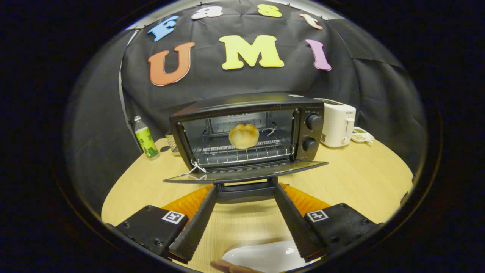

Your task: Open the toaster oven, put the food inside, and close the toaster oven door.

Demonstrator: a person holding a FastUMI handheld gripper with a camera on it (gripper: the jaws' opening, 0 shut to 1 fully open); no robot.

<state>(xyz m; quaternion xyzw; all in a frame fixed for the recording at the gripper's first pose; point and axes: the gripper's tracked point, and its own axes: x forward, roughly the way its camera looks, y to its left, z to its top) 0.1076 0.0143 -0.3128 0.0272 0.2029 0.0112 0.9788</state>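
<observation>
Bread roll [244, 135] sits on the wire rack inside the toaster oven [248, 131]; door [246, 172] lies folded down flat toward the near side. Loading looks done; closing remains. Hand-held gripper [245, 189] is spread wide, holding nothing, fingertips reaching the door handle [245, 188] from either side. Next move, as I judge it: catch that handle and swing the door up to latch. White toaster [337, 123] at far right carries small lettering, too small to read. Green-labelled bottle [145, 138] at far left on the tabletop [360, 178], print unreadable.
</observation>
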